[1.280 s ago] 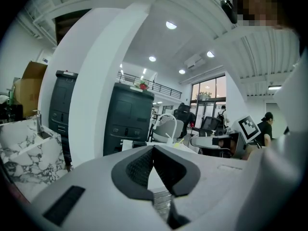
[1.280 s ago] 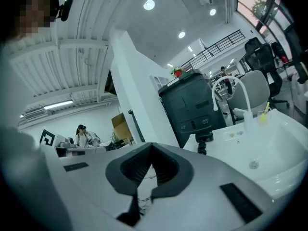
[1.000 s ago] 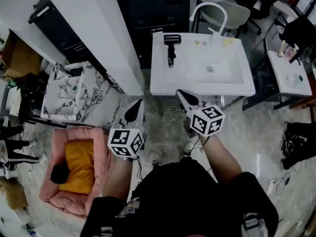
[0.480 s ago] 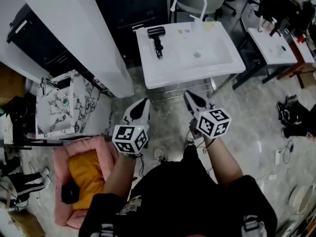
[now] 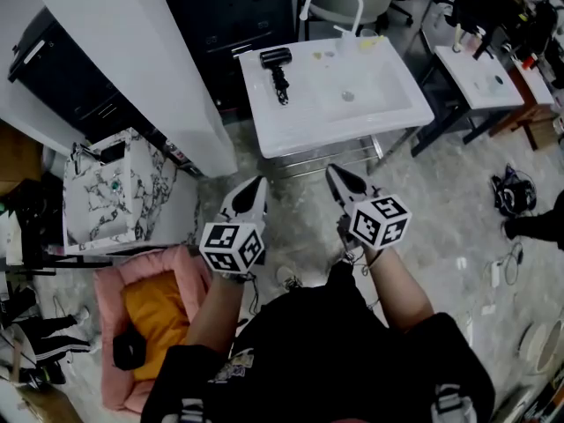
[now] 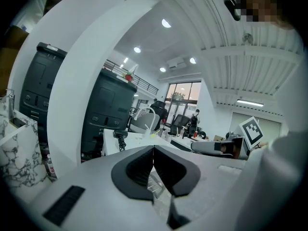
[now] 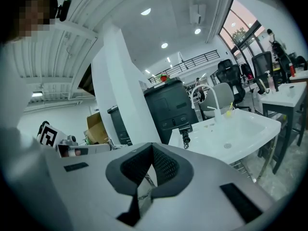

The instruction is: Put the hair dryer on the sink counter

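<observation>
Left tool (image 5: 254, 186) and right tool (image 5: 337, 174), closed empty, face black hair dryer (image 5: 278, 67) on white sink counter (image 5: 295, 123).

Small items (image 5: 371, 42) on sink counter (image 5: 300, 122), too tiny to identify

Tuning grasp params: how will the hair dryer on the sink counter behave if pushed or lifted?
The hair dryer looks rigid: likely no flop. Lying flat on the sink counter, it should slide or pivot, not roll. Gripped by the thin handle, the bulkier head may sag.
</observation>
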Tool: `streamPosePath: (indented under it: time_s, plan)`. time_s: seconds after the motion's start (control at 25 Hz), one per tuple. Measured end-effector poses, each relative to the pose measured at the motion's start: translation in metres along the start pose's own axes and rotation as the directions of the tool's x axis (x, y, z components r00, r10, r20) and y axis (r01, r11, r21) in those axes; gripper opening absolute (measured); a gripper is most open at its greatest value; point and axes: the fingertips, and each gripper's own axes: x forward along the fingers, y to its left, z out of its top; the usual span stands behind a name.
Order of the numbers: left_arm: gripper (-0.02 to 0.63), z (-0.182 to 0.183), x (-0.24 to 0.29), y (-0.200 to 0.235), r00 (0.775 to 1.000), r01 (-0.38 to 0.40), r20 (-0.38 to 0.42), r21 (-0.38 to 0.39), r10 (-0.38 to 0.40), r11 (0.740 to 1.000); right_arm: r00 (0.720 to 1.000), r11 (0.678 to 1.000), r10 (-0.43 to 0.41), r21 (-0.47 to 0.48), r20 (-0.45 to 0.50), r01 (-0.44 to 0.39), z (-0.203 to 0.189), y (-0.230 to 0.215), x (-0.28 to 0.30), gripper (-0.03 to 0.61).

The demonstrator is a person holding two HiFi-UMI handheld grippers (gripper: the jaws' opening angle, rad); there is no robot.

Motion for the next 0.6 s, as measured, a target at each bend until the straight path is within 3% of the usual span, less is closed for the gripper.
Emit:
streamPosePath:
  time_s: [0.6]
  plan:
    - [0.003,0.005,0.001,-0.0044,1.0,-0.017,0.024,-0.012,0.018,1.0,1.0,0.999,0.031,-0.023,0.001,-0.031,0.0064,0.0018,-0.0024,-0.003]
